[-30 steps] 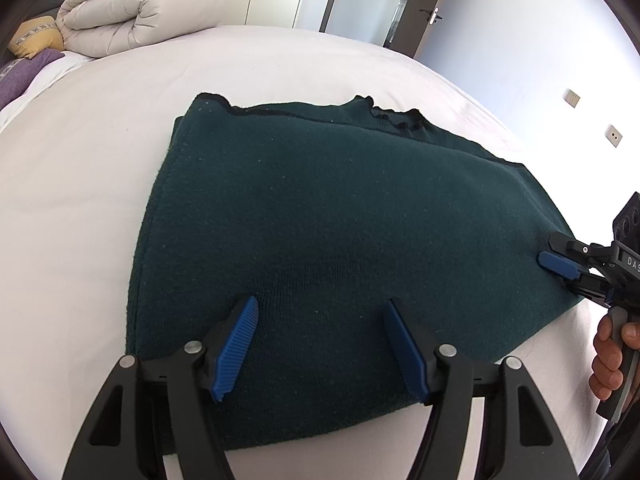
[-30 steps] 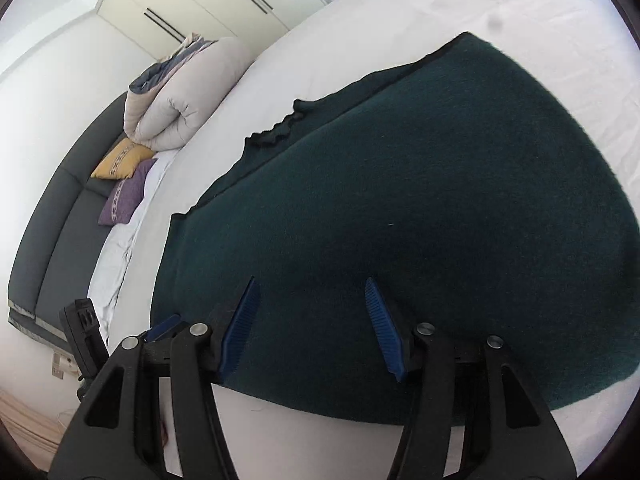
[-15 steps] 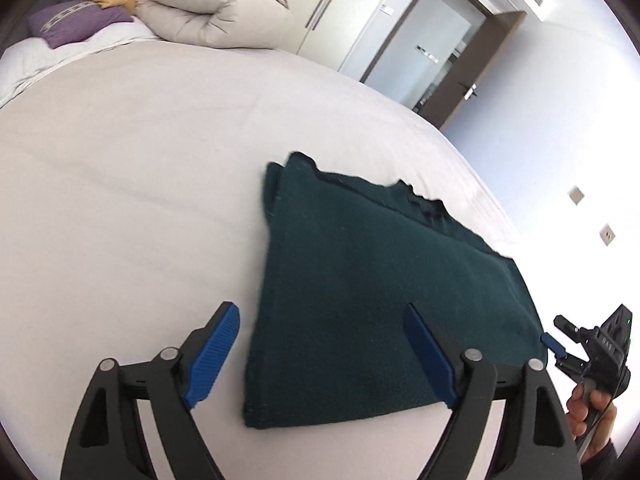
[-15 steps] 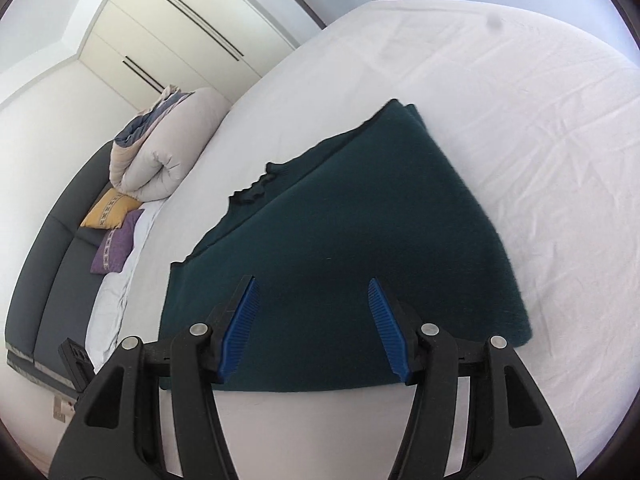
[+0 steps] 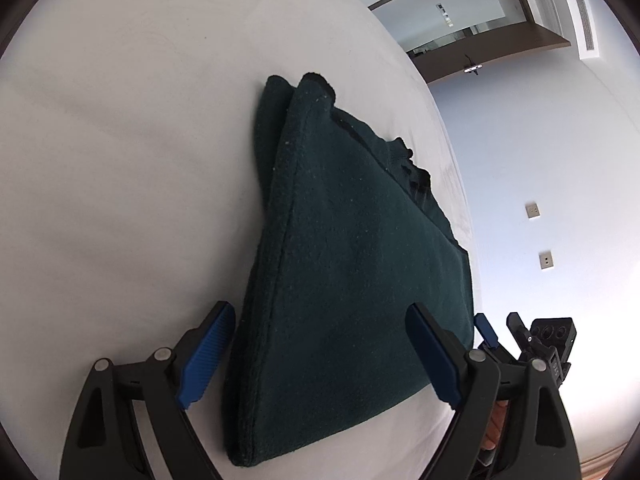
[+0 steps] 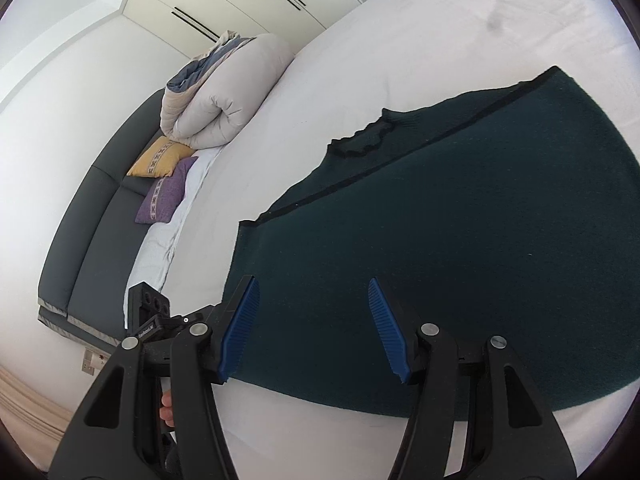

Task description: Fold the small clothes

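A dark green knitted garment [image 5: 352,280] lies folded flat on the white bed [image 5: 120,160]; it also shows in the right wrist view [image 6: 460,248], with its black-edged neckline on the far side. My left gripper [image 5: 320,360] is open and empty, low at the garment's near left edge, with the cloth between its spread fingers. My right gripper [image 6: 314,328] is open and empty over the near edge of the garment. The right gripper also shows in the left wrist view [image 5: 504,330] past the cloth's right corner.
A rolled beige duvet [image 6: 224,100], a yellow pillow [image 6: 158,158] and a purple pillow [image 6: 166,194] lie at the head of the bed by a dark headboard [image 6: 80,248]. A wall with sockets [image 5: 546,260] and a doorway [image 5: 472,32] stand to the right.
My left gripper has swung round and come down to the garment's left edge. My right gripper has come back closer over the near edge. The garment has not moved.
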Motion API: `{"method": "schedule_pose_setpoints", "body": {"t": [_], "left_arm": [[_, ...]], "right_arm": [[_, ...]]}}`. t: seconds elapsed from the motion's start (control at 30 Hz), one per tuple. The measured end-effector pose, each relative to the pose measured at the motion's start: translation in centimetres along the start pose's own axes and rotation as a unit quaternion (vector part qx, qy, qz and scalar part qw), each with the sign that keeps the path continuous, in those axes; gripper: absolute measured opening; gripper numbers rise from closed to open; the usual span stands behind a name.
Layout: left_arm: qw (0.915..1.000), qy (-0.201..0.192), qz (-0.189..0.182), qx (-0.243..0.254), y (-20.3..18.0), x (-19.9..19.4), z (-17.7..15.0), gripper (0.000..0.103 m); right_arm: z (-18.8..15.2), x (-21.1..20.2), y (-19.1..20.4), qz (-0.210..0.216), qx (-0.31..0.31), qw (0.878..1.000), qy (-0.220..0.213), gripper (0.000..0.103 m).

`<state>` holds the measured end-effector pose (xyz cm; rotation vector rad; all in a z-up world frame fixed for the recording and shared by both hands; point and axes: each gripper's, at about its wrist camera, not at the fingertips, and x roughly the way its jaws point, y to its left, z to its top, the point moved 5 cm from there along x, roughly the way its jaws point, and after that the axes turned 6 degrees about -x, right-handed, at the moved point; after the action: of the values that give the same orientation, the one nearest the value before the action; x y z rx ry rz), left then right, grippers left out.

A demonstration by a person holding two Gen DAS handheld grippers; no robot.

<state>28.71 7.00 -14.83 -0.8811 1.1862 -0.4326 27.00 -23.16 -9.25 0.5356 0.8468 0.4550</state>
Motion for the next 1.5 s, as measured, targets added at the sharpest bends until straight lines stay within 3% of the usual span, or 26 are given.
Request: {"method": "schedule_pose_setpoints", "body": {"t": [0.2,0.27,0.33,0.47,0.57,0.67,0.97,1.13,1.27,1.37,1.43,1.5], "left_arm": [[0.9979,0.051,-0.030,-0.026,-0.2,1.7,-0.3,0.055],[0.9973,0.056,-0.037,-0.030,-0.2,1.9,-0.4,0.041],[0.9971,0.053,-0.042,-0.035,0.0,2.0,-0.4,0.014],[0.9970,0.041,-0.050,-0.042,0.6,1.5,-0.5,0.014],[0.9974,0.034,-0.050,-0.039,0.2,1.2,-0.5,0.014],[0.9983,0.024,-0.046,-0.025,-1.3,0.6,-0.4,0.013],[0.9970,0.015,-0.017,0.074,-12.3,2.4,-1.2,0.013],[0.9889,0.041,-0.004,0.143,-19.7,8.2,-4.0,0.013],[0.9832,0.083,-0.016,0.162,-22.7,14.6,-7.4,0.015],[0.9823,0.107,-0.029,0.151,-23.0,17.5,-9.6,0.027],[0.9825,0.112,-0.055,0.139,-22.8,17.3,-10.2,0.048],[0.9823,0.096,-0.062,0.148,-22.8,15.8,-10.3,0.054]], "right_arm": [[1.7,3.6,2.1,0.036,0.005,0.999,0.031,0.056],[2.1,5.5,2.5,0.047,0.017,0.997,0.052,0.056],[2.4,7.4,3.0,0.063,0.027,0.996,0.063,0.056],[2.4,11.7,2.9,0.084,0.057,0.989,0.103,0.056],[1.4,14.8,1.5,0.059,0.070,0.986,0.138,0.055],[1.7,15.1,0.7,0.088,0.096,0.984,0.123,0.055],[4.0,9.9,-4.0,0.154,0.167,0.972,0.068,0.061],[6.0,5.6,-8.8,0.187,0.220,0.957,0.018,0.070],[7.0,3.2,-12.0,0.188,0.246,0.951,0.003,0.074],[7.1,2.2,-13.9,0.182,0.258,0.949,0.000,0.074],[7.0,1.9,-14.7,0.178,0.261,0.949,0.004,0.073],[7.0,2.1,-14.7,0.177,0.259,0.950,0.011,0.073]]}}
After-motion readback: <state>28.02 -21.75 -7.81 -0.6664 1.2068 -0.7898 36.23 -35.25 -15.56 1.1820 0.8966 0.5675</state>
